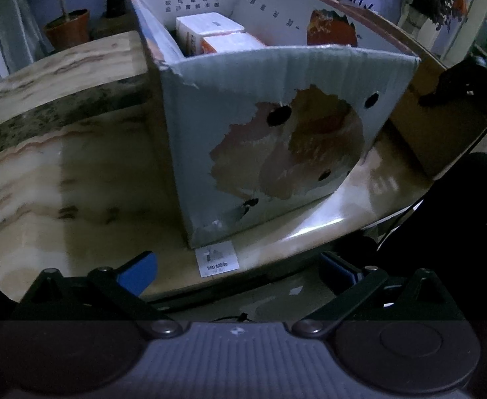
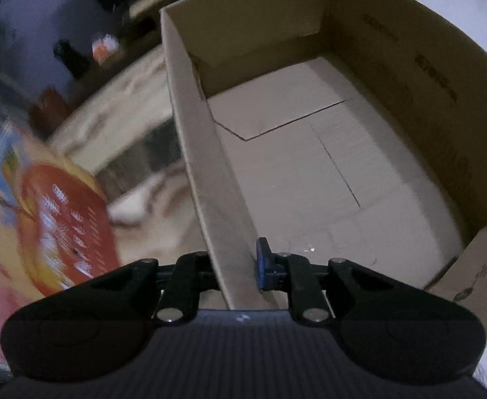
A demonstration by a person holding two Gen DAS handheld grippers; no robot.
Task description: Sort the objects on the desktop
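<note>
A white printed carton [image 1: 270, 139] stands on the marble table [image 1: 77, 179], open at the top, with two small white-and-orange boxes [image 1: 216, 35] inside at its far end. My left gripper [image 1: 240, 271] is open and empty, just in front of the carton's near wall. A brown cardboard box [image 2: 343, 153] with a bare floor fills the right wrist view. My right gripper [image 2: 235, 266] is shut on the brown box's left wall; the blue right pad [image 2: 263, 262] presses it from inside. The same brown box shows in the left wrist view [image 1: 419, 113], right of the carton.
A "tea table" label [image 1: 218, 259] lies at the table edge. A raised wooden slab [image 1: 60, 79] and a terracotta pot [image 1: 67, 28] sit at the back left. The printed carton shows blurred at the left in the right wrist view [image 2: 60, 226]. Dark bottles [image 2: 70, 56] stand behind.
</note>
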